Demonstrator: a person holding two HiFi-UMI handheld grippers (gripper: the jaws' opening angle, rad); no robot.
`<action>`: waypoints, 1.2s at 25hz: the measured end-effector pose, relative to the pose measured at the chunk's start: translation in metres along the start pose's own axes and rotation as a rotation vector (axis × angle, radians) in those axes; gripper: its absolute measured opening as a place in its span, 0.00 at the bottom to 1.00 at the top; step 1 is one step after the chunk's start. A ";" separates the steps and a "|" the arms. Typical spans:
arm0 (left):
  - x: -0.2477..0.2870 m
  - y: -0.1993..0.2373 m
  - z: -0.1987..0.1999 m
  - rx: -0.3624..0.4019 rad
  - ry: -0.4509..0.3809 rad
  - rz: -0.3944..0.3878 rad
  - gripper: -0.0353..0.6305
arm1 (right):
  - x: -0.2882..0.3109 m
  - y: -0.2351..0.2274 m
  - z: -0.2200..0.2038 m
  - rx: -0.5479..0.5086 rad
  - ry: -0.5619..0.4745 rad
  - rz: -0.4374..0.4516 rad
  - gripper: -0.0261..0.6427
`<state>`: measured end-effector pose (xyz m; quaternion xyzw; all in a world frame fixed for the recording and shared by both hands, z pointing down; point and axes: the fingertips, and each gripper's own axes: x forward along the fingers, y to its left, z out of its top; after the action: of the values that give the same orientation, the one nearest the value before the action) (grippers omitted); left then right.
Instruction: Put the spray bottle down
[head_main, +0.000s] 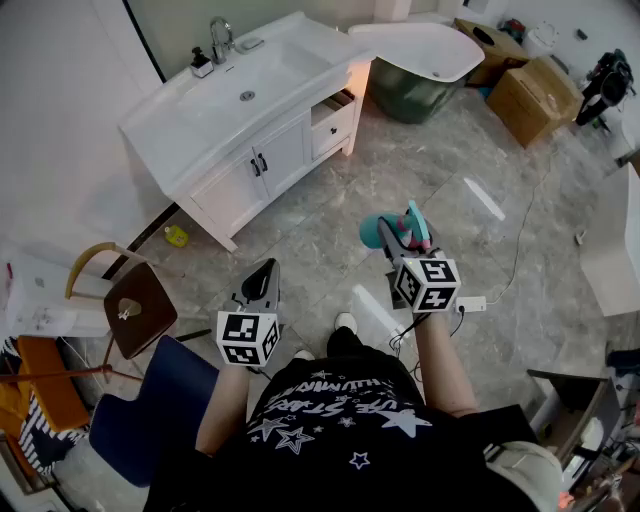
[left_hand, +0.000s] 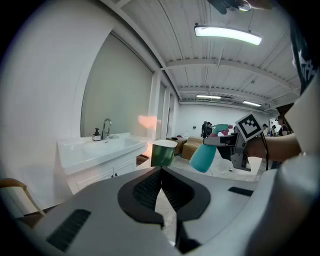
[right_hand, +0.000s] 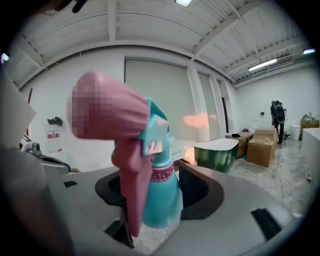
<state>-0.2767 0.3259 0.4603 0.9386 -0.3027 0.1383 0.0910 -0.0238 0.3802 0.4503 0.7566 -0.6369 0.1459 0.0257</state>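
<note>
While the head view showed the right gripper (head_main: 402, 238) holding the teal spray bottle (head_main: 380, 231) in mid-air, well apart from the vanity (head_main: 200, 140), the left gripper view showed the left gripper (left_hand: 161, 175) clenched on nothing. From the right gripper view, jaws clasped the spray bottle's body; putting it down had not begun and probably first called for reaching a surface.

Probably a bathroom-fittings showroom: a vanity basin (head_main: 190, 125), freestanding tub (head_main: 402, 96) and cardboard boxes (head_main: 530, 100) on one open marble floor (head_main: 320, 225).

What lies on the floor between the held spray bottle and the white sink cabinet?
Nothing: in the head view, only bare marble floor separates the spray bottle from the sink cabinet.
</note>
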 end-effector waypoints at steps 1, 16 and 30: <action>0.000 0.000 -0.002 0.000 0.004 -0.002 0.08 | 0.000 0.002 0.000 0.001 0.000 0.002 0.44; 0.033 -0.014 -0.001 0.022 0.040 0.016 0.08 | 0.018 -0.034 -0.005 0.016 0.012 0.036 0.44; 0.112 -0.025 0.034 0.036 0.021 0.077 0.08 | 0.073 -0.096 0.025 -0.050 -0.018 0.090 0.44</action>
<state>-0.1677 0.2759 0.4619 0.9263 -0.3351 0.1568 0.0717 0.0846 0.3228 0.4591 0.7276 -0.6739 0.1242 0.0322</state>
